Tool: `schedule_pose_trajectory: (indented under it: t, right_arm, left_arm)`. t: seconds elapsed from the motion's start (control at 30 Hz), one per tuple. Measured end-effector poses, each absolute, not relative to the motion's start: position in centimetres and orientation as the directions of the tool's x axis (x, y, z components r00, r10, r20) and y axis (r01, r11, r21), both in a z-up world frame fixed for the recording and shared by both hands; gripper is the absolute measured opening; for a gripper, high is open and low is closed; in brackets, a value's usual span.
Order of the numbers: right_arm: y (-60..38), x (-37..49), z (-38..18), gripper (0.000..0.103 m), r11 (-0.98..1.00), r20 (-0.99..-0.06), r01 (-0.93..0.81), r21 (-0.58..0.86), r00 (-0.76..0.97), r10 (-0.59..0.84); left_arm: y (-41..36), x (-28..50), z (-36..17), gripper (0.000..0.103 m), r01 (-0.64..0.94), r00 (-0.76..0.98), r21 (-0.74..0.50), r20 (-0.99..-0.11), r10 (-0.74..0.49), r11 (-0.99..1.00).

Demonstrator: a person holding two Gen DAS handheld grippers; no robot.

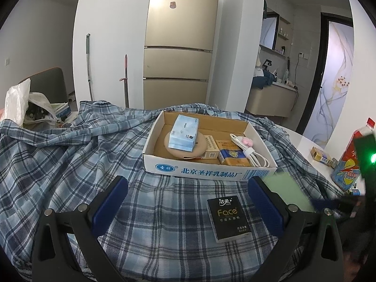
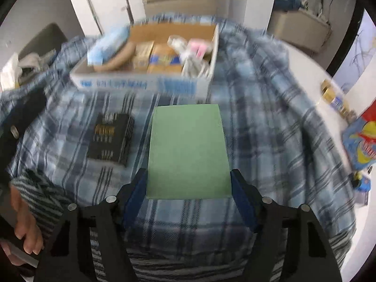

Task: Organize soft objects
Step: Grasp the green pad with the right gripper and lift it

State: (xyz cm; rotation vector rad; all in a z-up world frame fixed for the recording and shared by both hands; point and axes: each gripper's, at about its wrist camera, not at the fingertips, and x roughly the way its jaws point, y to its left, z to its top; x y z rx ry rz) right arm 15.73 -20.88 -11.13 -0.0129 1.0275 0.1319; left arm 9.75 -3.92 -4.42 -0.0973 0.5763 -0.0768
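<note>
Black tissue pack (image 1: 227, 219) reads "Face"; cardboard box (image 1: 202, 172) says 北京圣祥乳制品厂. Right gripper (image 2: 188, 189) jaws clamped on green sponge (image 2: 188, 150), left gripper (image 1: 188, 205) jaws wide apart.

Left gripper (image 1: 188, 202): low in frame, jaws spread wide, nothing between the pads. Right gripper (image 2: 189, 188): bottom centre, both blue pads pressed against the sides of a green pad (image 2: 188, 150). Bare hand (image 2: 23, 232) at lower left edge, fingers curled around a handle.
</note>
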Motion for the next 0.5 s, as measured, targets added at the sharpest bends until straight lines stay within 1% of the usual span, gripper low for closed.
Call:
schedule_pose_trajectory:
  t: [0.1,0.13,0.17,0.23,0.3,0.4,0.43,0.5]
  right_arm:
    - [-21.9,16.1,-9.8,0.069,0.991,-0.801,-0.118,0.068,0.586,0.124]
    - [-21.9,16.2,-9.3,0.069,0.990,-0.771,-0.127,0.067,0.623,0.132]
    - [-21.8,16.2,-8.9,0.069,0.988,-0.738,-0.141,0.064,0.660,0.142]
    - [-21.7,16.7,-8.2,0.069,0.984,-0.643,-0.175,0.036,0.749,0.157]
    - [-21.7,15.6,-7.8,0.069,0.987,-0.562,-0.162,0.003,0.816,0.135]
    - [-22.2,14.7,-7.2,0.069,0.984,-0.510,-0.177,0.025,0.844,0.165]
    - [-22.4,14.5,-7.2,0.069,0.984,-0.504,-0.172,0.032,0.848,0.165]
    - [-22.7,14.9,-7.3,0.069,0.983,-0.520,-0.173,0.055,0.836,0.176]
  left_arm:
    - [-3.9,9.9,-4.5,0.103,0.047,0.831,-0.114,-0.547,-0.102,0.992]
    - [-3.9,10.0,-4.5,0.103,0.048,0.830,-0.114,-0.549,-0.103,0.992]
    - [-3.9,10.0,-4.6,0.103,0.048,0.828,-0.114,-0.551,-0.103,0.992]
    - [-3.8,10.1,-4.6,0.103,0.048,0.826,-0.115,-0.554,-0.104,0.992]
    - [-3.8,10.2,-4.7,0.103,0.047,0.823,-0.114,-0.559,-0.103,0.992]
    - [-3.7,10.6,-5.0,0.103,0.038,0.809,-0.118,-0.579,-0.100,0.992]
    - [-3.5,10.8,-5.1,0.103,0.038,0.805,-0.123,-0.584,-0.103,0.992]
    - [-3.4,11.0,-5.2,0.103,0.039,0.799,-0.126,-0.592,-0.107,0.991]
